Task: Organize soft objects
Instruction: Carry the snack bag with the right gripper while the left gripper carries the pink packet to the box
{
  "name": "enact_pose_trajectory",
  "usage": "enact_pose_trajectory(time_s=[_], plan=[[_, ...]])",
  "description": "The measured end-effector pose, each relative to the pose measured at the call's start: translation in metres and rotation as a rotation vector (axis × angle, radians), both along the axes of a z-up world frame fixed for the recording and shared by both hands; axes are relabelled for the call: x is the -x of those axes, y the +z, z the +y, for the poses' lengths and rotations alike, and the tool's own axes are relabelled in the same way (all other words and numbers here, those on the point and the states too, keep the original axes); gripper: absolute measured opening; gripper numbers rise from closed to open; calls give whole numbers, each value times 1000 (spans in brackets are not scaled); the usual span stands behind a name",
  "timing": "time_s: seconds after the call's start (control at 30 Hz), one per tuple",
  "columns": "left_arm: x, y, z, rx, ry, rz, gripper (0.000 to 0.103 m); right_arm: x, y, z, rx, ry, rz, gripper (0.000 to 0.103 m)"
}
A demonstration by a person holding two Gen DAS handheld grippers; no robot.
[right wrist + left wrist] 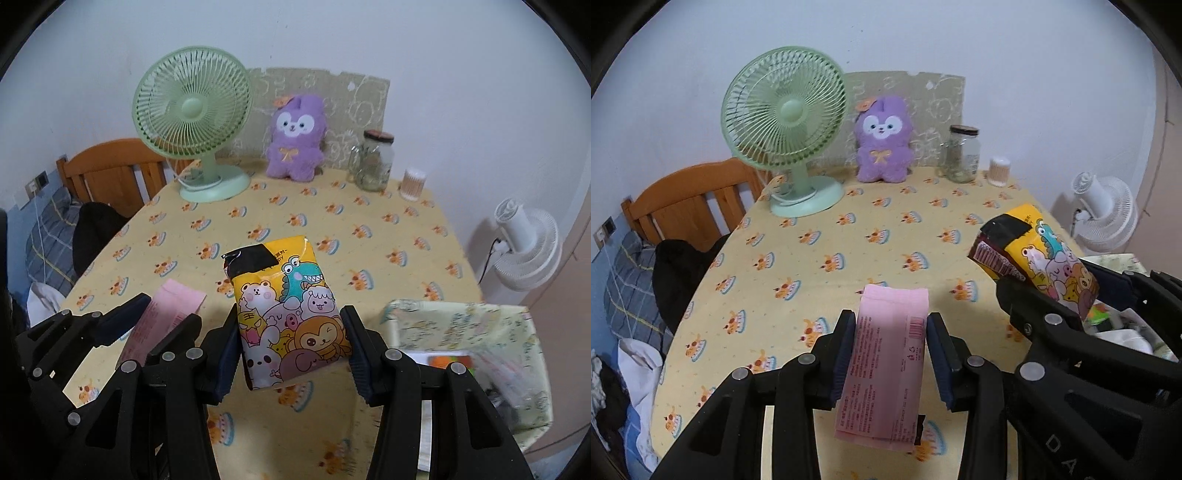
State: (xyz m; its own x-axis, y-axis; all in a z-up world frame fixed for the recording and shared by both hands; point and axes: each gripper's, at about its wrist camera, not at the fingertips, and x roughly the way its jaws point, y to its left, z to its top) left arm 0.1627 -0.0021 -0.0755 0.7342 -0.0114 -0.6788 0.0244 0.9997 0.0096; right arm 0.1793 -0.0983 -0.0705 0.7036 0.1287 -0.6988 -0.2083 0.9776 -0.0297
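Pink packet (886, 354) pinched between the fingers of the left gripper (891, 354), lifted above the yellow cake-print surface (820, 266). Right gripper (291, 347) fingers clamp a yellow cartoon-animal pack (291, 317), held just right of the pink packet. Fabric basket (517, 332) sits right of the pack. Purple plush (882, 140) stands well behind, against the wall.

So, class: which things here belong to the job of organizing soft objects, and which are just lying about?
Part of the job:
pink packet in the left hand-held gripper
cartoon packet in the right hand-held gripper
fabric basket
purple plush toy, probably

Just lying about:
green fan
glass jar
cotton swab tub
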Motion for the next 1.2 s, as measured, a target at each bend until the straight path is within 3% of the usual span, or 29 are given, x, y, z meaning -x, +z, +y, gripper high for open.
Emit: enact_pose_trajectory(time_s=[0.8,1.2], plan=[[26,41,-79,-5,-115,-72,40,36,43,-79,3,-68,-79,55],[18,35,-122,-9,-183,-55,40,34,36,-124,-27,-125,-73,55]])
